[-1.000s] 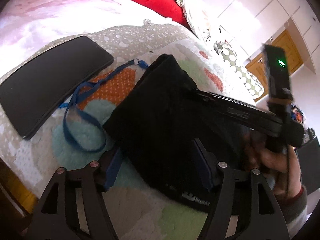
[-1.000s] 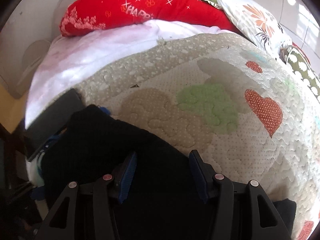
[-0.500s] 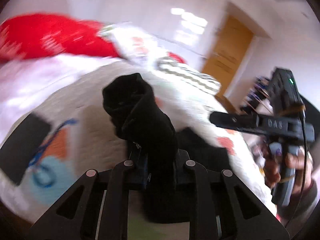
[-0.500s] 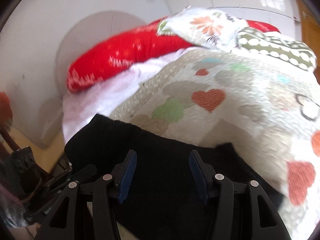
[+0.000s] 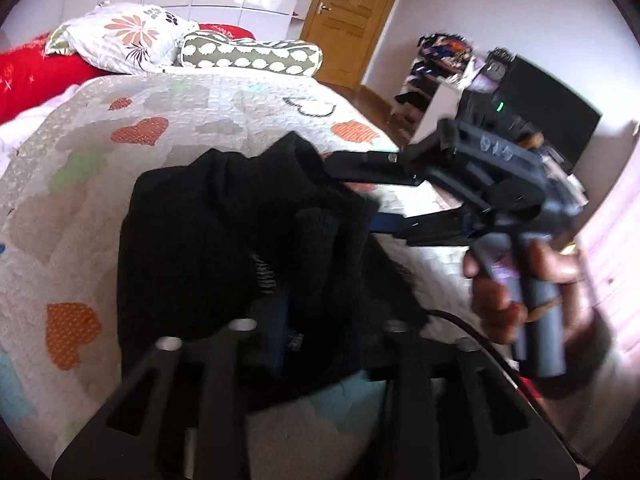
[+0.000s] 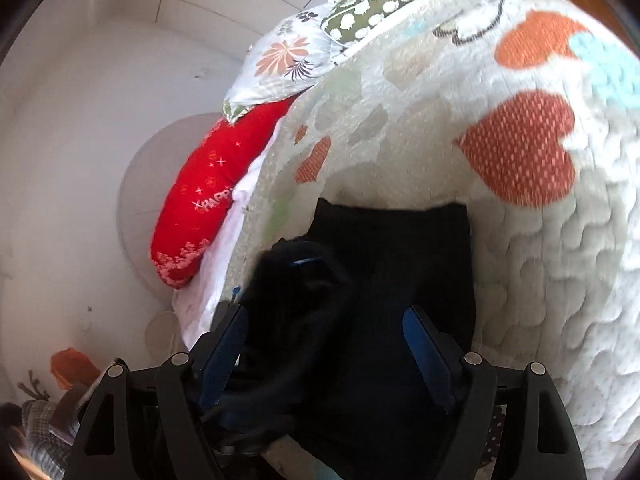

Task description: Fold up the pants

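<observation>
We saw both fisheye views lit by bright daylight, with the white wall (image 5: 472, 20) and the far right edge of the left wrist view washed out to a pale glare, and a dark round vignette closing off every corner. The black pants (image 5: 224, 240) were so dark that their folds barely showed, and the quilt (image 6: 540, 240) looked soft and smeared toward the right wrist view's edges. Motion blur softened the right gripper (image 5: 384, 196) and the hand (image 5: 516, 288) holding it, while straight lines bowed strongly near the rims.
</observation>
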